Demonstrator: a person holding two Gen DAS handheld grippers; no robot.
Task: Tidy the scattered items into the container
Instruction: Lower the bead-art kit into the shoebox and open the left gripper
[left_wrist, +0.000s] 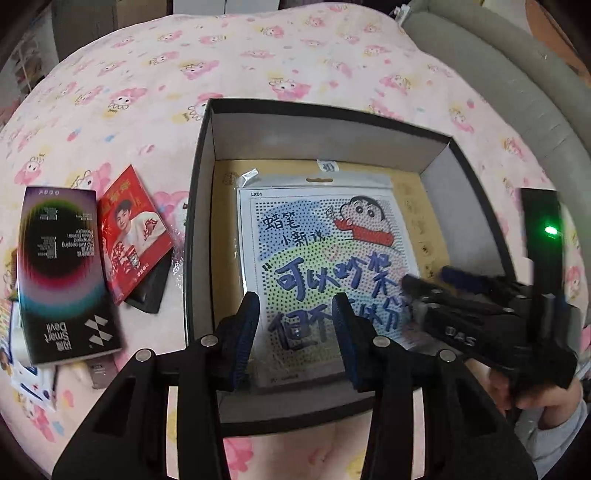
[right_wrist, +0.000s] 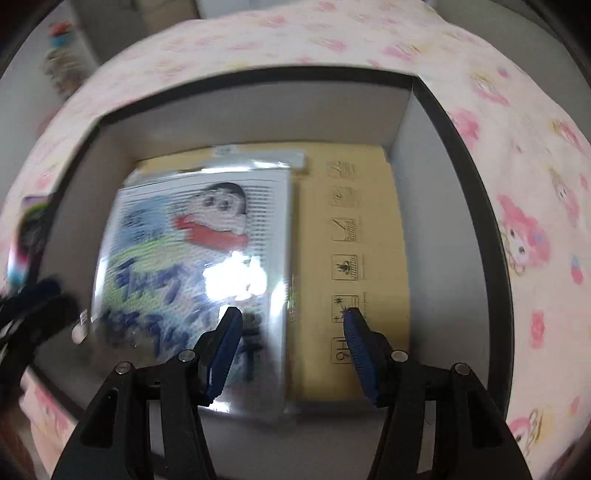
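Note:
A dark open box (left_wrist: 199, 177) with grey inner walls sits on the pink bedspread; it also shows in the right wrist view (right_wrist: 417, 177). Inside it a cartoon bead-art packet (left_wrist: 317, 266) in clear plastic lies flat on a tan card (right_wrist: 369, 229); the packet (right_wrist: 192, 258) is blurred in the right wrist view. My left gripper (left_wrist: 295, 306) is open and empty above the box's near side. My right gripper (right_wrist: 291, 321) is open and empty over the packet's right edge; it shows from the side in the left wrist view (left_wrist: 424, 280).
Left of the box lie a dark rainbow-printed screen-protector box (left_wrist: 62, 273), a red photo card (left_wrist: 133, 232) on a black pouch (left_wrist: 151, 288), and small cards (left_wrist: 29, 376) near the edge. A grey padded bed frame (left_wrist: 517, 74) curves at the right.

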